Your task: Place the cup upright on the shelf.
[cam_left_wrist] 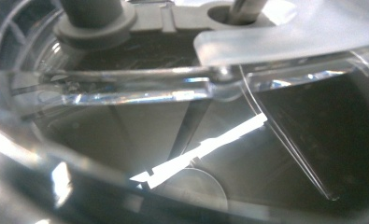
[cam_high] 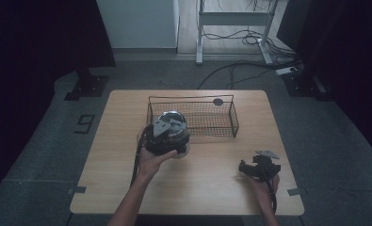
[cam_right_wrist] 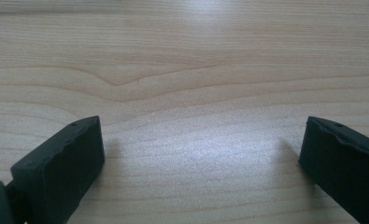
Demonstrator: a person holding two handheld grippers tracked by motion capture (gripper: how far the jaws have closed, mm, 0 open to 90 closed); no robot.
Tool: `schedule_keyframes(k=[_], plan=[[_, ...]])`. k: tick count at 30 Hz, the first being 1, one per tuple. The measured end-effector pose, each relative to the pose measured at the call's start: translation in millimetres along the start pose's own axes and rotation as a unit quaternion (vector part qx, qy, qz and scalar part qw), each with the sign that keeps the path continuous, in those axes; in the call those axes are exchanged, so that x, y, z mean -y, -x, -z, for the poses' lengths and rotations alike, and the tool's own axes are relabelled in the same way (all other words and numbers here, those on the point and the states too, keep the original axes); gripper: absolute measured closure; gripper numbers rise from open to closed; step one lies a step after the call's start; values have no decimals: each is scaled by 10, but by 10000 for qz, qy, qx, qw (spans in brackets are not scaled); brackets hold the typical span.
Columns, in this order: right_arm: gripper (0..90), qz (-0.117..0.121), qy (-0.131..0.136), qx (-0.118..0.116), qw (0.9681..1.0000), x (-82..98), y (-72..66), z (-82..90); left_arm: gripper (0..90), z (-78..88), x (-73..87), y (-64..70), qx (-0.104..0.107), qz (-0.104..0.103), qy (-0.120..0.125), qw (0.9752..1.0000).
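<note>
A clear, round plastic container (cam_high: 173,120) with grey fittings sits at the tip of my left gripper (cam_high: 166,137), at the front left corner of a black wire basket (cam_high: 221,120). My left gripper looks shut on it, though its jaws are hidden. The left gripper view is pressed close against the container's clear wall (cam_left_wrist: 182,93), with a grey hub (cam_left_wrist: 98,18) at the top. My right gripper (cam_high: 253,169) rests low near the table's front right. In the right gripper view my right gripper (cam_right_wrist: 203,140) is open over bare wood, and its fingers (cam_right_wrist: 65,163) hold nothing.
The light wooden table (cam_high: 207,188) stands on a grey floor. A small dark round thing (cam_high: 218,101) shows at the basket's far rim. Behind the table are a white desk frame (cam_high: 200,37), loose cables (cam_high: 240,70) and a dark stand base (cam_high: 87,87).
</note>
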State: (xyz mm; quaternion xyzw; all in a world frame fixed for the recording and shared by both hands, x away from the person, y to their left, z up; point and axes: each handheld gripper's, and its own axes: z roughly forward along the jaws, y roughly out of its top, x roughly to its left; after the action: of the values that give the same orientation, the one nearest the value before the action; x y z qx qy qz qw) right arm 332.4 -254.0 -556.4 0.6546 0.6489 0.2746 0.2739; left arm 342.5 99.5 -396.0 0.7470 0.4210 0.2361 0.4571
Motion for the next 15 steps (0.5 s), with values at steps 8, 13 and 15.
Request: schedule_keyframes(k=[8, 13, 15], plan=[[0, 3, 0, -21, 10000, -16, -1, -17, 42, -85, -94, -94, -22, 149, -37, 9999], [0, 10, -5, -20, 10000, -18, -1, -17, 42, -136, -168, -146, -6, 162, 5, 9999], [0, 10, -5, -20, 10000, -18, -2, -17, 42, -156, -197, -164, 33, 166, 16, 9999]])
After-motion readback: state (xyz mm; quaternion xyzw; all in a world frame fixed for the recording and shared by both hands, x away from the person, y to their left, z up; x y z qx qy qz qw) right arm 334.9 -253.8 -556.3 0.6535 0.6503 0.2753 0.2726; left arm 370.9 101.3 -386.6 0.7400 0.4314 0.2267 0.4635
